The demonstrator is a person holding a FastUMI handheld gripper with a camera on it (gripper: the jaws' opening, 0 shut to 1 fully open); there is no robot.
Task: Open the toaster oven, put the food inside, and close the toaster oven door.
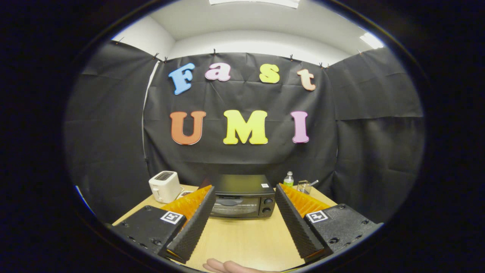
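A black toaster oven stands at the back of the wooden table, its glass door shut and two knobs on its right side. It sits beyond my fingers, framed between them. My gripper is open, its fingers spread wide with nothing between them. A bit of a person's hand rests on the table's near edge, below the fingers. I cannot make out any food on the table.
A white pop-up toaster stands to the left of the oven. To the oven's right are a small clear bottle with a green cap and a glass container. Bare tabletop lies between my fingers and the oven.
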